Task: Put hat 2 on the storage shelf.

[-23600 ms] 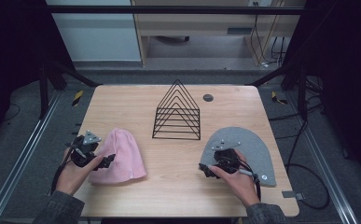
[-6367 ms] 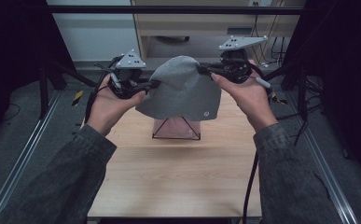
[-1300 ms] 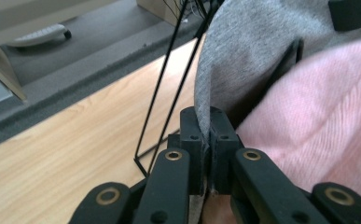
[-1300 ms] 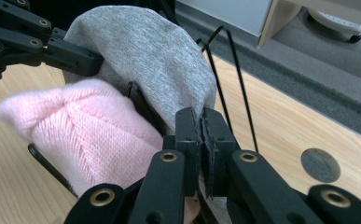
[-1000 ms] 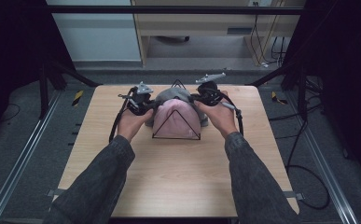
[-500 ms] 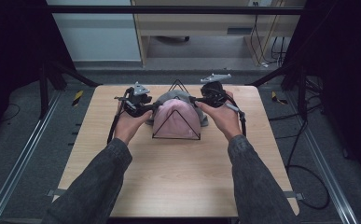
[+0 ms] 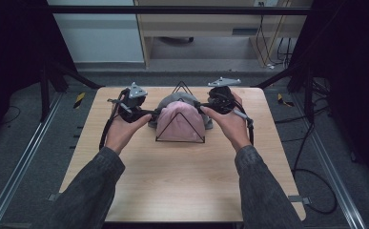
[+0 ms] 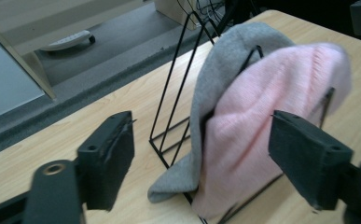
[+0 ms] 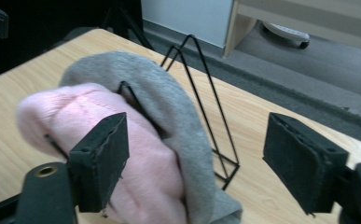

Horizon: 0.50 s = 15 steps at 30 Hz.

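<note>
The left gripper [image 7: 133, 106] has its fingers [image 8: 108, 156] spread wide, having just been opening, and nothing is pinched between them; in the left gripper view the two hats hang beyond the fingers, not pressed by either pad. The right gripper [image 7: 219, 101] also has its fingers [image 9: 304, 161] wide after just opening, holding nothing, with the hats lying past them.

The pink hat [image 7: 179, 122] and the grey hat [image 7: 169, 101] sit together in the black wire rack [image 7: 182, 87] at the middle of the far half of the wooden surface [image 7: 182, 181], between the two grippers. The pink hat stands in the nearer slot, the grey one just behind it and touching it. Both stand on their open edges, crowns up, broad faces toward the person, their width running left to right across the surface.
</note>
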Each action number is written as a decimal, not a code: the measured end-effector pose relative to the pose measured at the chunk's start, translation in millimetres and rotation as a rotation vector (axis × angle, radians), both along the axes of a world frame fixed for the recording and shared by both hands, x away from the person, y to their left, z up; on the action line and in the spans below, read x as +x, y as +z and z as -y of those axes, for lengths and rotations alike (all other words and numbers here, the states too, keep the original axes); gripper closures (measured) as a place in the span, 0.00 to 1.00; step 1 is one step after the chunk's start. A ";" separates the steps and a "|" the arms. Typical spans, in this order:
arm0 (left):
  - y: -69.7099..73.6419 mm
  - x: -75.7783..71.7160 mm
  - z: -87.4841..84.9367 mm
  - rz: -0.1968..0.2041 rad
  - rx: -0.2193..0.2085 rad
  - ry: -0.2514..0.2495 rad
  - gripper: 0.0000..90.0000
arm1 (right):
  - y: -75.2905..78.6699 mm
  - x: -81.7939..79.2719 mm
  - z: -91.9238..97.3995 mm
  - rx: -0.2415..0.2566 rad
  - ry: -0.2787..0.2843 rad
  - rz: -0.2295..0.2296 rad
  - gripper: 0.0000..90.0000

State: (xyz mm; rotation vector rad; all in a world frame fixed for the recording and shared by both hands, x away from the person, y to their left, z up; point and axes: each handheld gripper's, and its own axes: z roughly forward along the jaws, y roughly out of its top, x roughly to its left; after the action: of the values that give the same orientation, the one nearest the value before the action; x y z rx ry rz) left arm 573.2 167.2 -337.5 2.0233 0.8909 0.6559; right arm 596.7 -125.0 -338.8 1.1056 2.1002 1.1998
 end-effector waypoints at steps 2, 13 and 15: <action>3.8 -5.5 -2.3 -0.005 0.013 -0.007 0.19 | -0.2 -4.3 -0.9 -0.003 0.007 0.003 0.21; 11.3 -49.5 -2.9 -0.018 0.097 -0.053 0.08 | 7.3 -39.3 0.5 -0.007 0.045 0.019 0.13; 7.5 -57.2 -3.0 -0.020 0.104 -0.075 0.07 | 6.9 -44.1 1.4 -0.016 0.059 0.015 0.11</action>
State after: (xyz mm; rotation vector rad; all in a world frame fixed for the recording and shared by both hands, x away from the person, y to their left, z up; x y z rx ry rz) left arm 516.0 170.2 -330.0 2.1485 0.8022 0.6532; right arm 552.6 -126.4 -331.9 1.0316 2.1412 1.2129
